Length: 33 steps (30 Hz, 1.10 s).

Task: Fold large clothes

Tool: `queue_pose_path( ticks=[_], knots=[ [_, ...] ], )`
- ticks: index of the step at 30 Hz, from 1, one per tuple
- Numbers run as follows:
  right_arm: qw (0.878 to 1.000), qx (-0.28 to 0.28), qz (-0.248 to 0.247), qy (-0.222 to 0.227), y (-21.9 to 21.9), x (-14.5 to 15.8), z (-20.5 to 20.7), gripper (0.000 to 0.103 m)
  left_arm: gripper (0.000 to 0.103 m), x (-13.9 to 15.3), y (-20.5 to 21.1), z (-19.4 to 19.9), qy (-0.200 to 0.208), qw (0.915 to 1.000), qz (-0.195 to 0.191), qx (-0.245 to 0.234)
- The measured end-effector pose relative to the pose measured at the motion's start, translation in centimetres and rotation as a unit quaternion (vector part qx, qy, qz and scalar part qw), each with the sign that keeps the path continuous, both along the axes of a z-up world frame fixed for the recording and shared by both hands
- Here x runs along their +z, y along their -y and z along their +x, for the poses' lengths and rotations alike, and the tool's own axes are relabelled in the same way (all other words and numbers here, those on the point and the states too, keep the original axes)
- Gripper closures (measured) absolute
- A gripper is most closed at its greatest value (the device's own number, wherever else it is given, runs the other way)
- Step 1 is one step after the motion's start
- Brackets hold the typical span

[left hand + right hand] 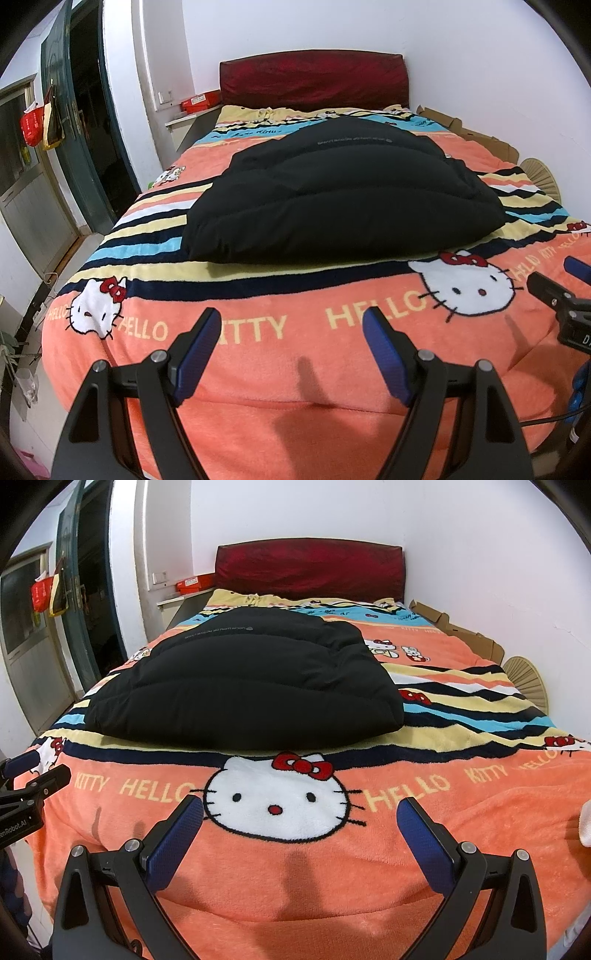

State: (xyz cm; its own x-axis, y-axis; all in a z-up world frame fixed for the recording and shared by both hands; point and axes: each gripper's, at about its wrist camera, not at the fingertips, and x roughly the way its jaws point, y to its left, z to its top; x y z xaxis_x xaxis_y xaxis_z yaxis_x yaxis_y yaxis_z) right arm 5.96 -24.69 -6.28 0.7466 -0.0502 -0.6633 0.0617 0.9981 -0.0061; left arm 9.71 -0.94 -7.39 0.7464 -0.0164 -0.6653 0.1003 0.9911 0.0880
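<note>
A black padded jacket [343, 192] lies folded in a thick bundle on the middle of the bed; it also shows in the right wrist view [243, 686]. My left gripper [291, 321] is open and empty above the foot of the bed, short of the jacket's near edge. My right gripper [301, 808] is open and empty, above a cat-face print, also short of the jacket. The right gripper shows at the right edge of the left wrist view [554, 280]; the left gripper shows at the left edge of the right wrist view [33, 771].
The bed is covered by an orange striped blanket [295, 369] with cat prints. A dark red headboard [314, 79] stands against the far wall. Cardboard [476, 136] and a woven fan [543, 177] lie along the right wall. An open doorway [92, 122] is at left.
</note>
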Motion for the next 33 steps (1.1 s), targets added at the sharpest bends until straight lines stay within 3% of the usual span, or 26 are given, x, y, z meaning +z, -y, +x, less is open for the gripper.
queue_pose_path(
  ticks=[33],
  knots=[
    [1.000, 0.000, -0.005, -0.001, 0.21, -0.01, -0.06, 0.000, 0.025, -0.13, -0.47, -0.03, 0.001, 1.0000, -0.006, 0.005]
  ],
)
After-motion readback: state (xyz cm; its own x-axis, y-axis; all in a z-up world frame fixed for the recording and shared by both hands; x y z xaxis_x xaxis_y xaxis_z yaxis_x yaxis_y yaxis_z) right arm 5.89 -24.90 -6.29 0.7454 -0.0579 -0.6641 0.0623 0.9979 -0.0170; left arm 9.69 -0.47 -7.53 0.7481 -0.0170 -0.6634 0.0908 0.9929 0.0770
